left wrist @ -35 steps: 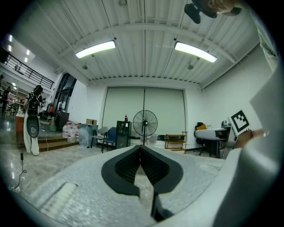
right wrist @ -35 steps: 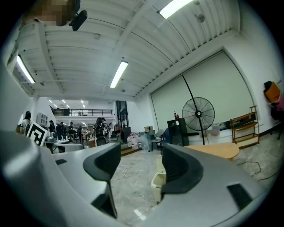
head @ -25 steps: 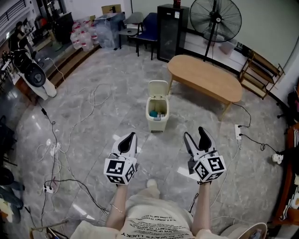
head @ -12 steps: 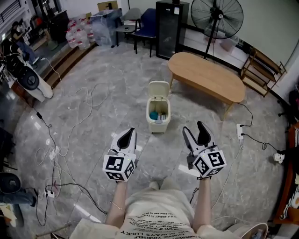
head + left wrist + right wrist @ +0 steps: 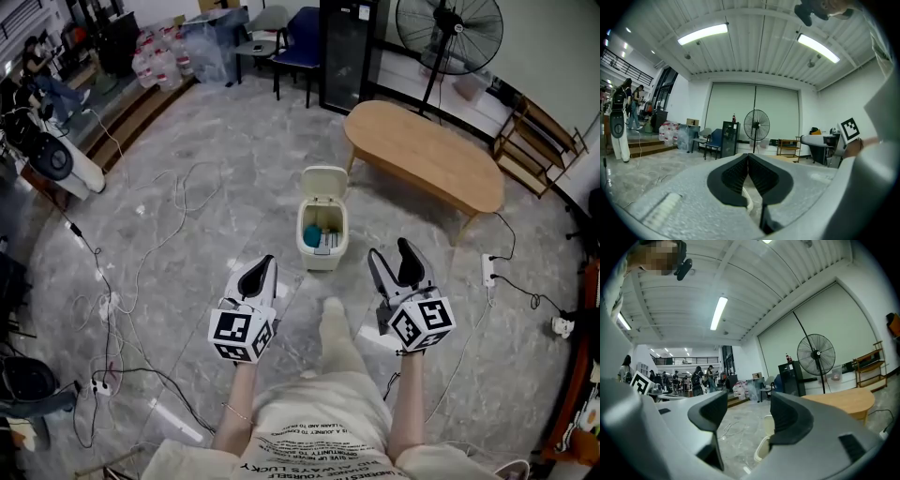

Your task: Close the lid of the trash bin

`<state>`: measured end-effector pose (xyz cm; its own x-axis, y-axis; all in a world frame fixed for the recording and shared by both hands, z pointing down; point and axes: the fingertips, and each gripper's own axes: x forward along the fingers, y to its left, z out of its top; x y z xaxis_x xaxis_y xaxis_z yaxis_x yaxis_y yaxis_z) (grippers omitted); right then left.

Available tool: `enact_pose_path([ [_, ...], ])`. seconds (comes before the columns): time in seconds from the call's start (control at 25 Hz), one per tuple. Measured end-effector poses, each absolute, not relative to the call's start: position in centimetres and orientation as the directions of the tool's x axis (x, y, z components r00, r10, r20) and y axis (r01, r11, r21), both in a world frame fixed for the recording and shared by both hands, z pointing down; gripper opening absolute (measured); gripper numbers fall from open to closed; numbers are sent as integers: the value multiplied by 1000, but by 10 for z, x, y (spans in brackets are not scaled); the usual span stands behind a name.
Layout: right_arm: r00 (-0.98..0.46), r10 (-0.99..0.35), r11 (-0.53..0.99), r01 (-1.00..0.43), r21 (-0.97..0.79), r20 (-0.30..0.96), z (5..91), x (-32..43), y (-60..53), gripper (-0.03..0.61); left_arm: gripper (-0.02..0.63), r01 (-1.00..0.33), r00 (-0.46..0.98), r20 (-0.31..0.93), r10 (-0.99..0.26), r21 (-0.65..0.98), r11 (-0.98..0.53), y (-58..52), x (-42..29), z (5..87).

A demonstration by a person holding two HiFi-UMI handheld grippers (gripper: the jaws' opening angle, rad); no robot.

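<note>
The small cream plastic trash bin (image 5: 323, 246) is standing out in the middle of the grey marbled floor (image 5: 216, 234), well away from the floor's edges and just ahead of the person's feet. Its hinged cream lid (image 5: 324, 181) is tilting up and back at the bin's far side, and blue and pale rubbish is showing inside. Judging by size and material, the lid is probably light, stiff and smooth. It should need no grasp, only a gentle push on its free upper edge, forward and down, since so light a bin may slide or tip on polished stone.

The left gripper (image 5: 263, 269) is hovering with its jaws pressed together on nothing. The right gripper (image 5: 392, 259) is holding its jaws apart and empty, with the bin showing beyond the gap. Both are stopping short of the bin.

An oval wooden table (image 5: 422, 159) is standing just beyond the bin, to its right. Loose cables (image 5: 178, 202) are trailing over the floor's left side. A black pedestal fan (image 5: 445, 23) and a tall black cabinet (image 5: 347, 42) are lining the far edge.
</note>
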<state>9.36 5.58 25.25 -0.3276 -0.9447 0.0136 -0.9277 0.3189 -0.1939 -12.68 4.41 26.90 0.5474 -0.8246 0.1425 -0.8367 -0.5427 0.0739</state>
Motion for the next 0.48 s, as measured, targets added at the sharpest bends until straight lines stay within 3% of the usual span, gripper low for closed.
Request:
enact_pose_path([
  [0.48,-410,-903,379,-900,-214,128,285,117,-85,278,23,-853,521,233,-821,123,-507,-75,-87,300],
])
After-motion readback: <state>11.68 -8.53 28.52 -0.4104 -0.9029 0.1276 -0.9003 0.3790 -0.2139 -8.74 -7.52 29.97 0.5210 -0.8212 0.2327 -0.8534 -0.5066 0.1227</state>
